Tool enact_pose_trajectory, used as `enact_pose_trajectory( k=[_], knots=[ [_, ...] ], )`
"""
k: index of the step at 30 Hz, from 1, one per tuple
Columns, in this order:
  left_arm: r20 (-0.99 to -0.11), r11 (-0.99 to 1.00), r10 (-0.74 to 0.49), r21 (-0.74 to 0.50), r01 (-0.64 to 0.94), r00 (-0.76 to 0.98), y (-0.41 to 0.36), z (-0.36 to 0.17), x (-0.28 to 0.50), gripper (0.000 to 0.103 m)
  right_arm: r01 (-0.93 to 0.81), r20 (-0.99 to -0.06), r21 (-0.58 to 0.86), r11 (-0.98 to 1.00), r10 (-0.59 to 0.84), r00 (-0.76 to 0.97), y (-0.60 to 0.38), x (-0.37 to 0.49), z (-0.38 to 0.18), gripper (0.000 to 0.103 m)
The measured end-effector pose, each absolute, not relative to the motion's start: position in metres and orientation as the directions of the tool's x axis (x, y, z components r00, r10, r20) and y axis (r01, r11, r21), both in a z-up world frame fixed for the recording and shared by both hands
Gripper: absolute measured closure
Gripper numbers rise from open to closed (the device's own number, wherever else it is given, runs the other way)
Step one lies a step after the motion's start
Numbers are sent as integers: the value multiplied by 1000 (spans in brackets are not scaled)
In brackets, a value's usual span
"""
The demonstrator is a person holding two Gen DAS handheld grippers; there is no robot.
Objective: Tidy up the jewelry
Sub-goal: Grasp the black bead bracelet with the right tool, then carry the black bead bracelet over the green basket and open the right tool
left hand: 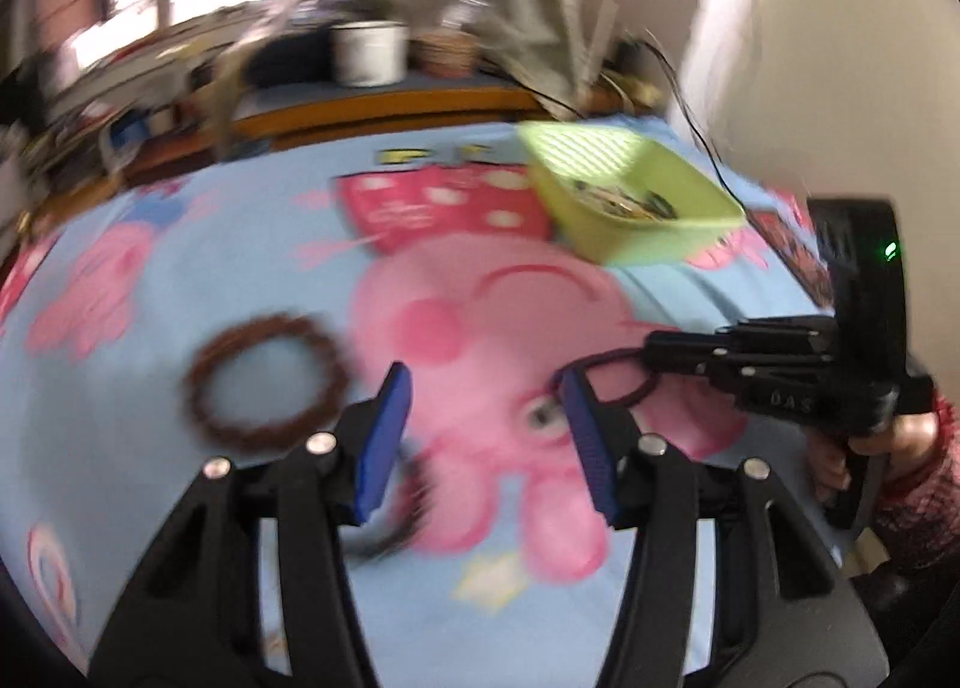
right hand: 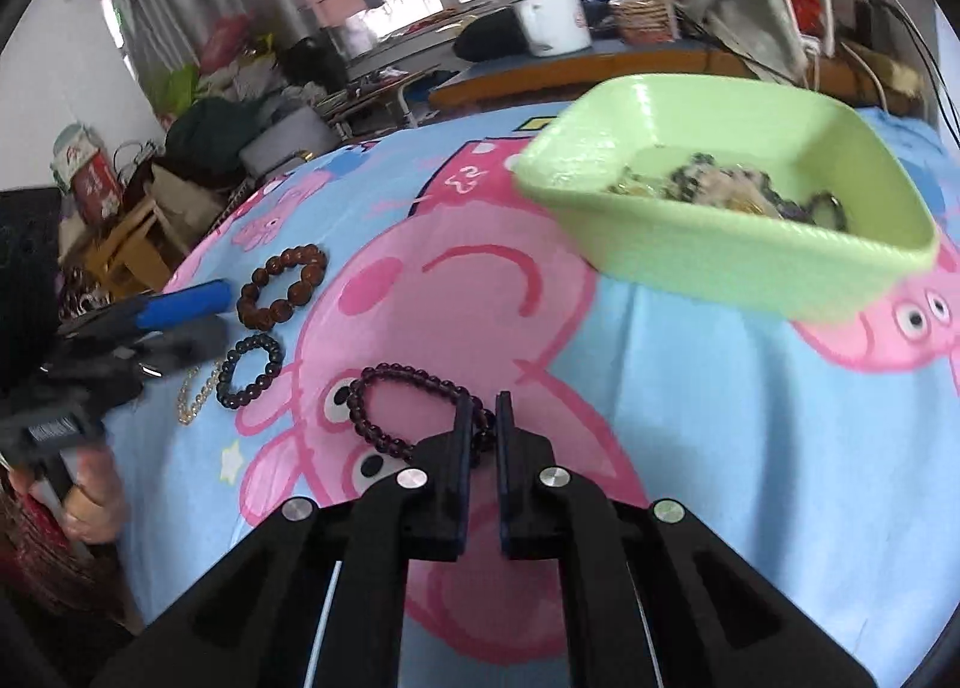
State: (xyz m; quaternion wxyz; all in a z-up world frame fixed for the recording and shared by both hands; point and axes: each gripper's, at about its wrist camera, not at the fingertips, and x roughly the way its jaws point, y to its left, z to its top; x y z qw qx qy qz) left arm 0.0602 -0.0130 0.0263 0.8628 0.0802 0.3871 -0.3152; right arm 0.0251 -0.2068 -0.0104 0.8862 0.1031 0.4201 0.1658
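Observation:
My right gripper (right hand: 483, 412) is shut on a dark purple bead bracelet (right hand: 384, 394) that lies on the cartoon sheet; it also shows in the left wrist view (left hand: 651, 355). My left gripper (left hand: 483, 388) is open and empty, just right of a brown bead bracelet (left hand: 264, 382). In the right wrist view the left gripper (right hand: 198, 316) sits beside the brown bracelet (right hand: 282, 283), a small black bead bracelet (right hand: 249, 370) and a pale gold chain (right hand: 195, 394). A green tray (right hand: 720, 262) with several jewelry pieces stands at the far right (left hand: 636, 241).
The blue cartoon-pig sheet (right hand: 690, 388) covers the work surface. Behind it a desk holds a white mug (right hand: 555, 21), bags and cables. Cluttered furniture stands at the far left (right hand: 150, 208). A wall is at the right (left hand: 810, 57).

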Motion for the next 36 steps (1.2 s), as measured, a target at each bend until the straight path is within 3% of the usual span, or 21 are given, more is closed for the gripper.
enact_pose_trajectory(
  k=[5,8,10,11,12,15,20,29,31,32,33,36],
  knots=[
    [-792,772,-429,-71,632,435,-59,3,76,52,-245,-725,251,936,350,594,-201,17,-5,103],
    [-824,749,-418,-74,658,382,-68,-13,72,77,-271,-727,236,933,355,588,-198,18,-9,103],
    [-813,742,-406,-26,670,418,-72,-13,64,84,-290,-728,251,924,378,572,-195,19,-11,103],
    [-814,733,-415,-35,679,406,-72,-13,62,94,-297,-727,254,920,385,568,-195,20,-11,103],
    [-816,728,-430,-61,683,386,-71,-13,63,96,-307,-726,259,916,394,563,-194,20,-10,103],
    [-817,732,-454,-116,671,355,-68,-11,68,96,-349,-717,270,898,429,550,-191,20,-8,103],
    [-762,689,-558,-204,696,329,-77,24,75,96,-335,-622,310,890,456,637,-213,15,21,103],
    [-678,646,-632,-193,738,376,-142,86,125,96,-219,-508,290,932,344,790,-276,48,79,103],
    [-676,682,-601,-157,715,425,-157,86,142,90,-177,-498,330,927,330,802,-289,68,76,103],
    [-683,717,-565,-129,685,463,-168,84,156,75,-144,-498,348,926,313,809,-295,80,74,103],
    [-689,738,-543,-120,664,480,-173,83,167,71,-102,-501,355,929,281,818,-300,91,73,103],
    [-702,779,-528,-176,602,478,-166,84,189,71,-24,-476,393,919,226,850,-316,98,76,103]
  ],
)
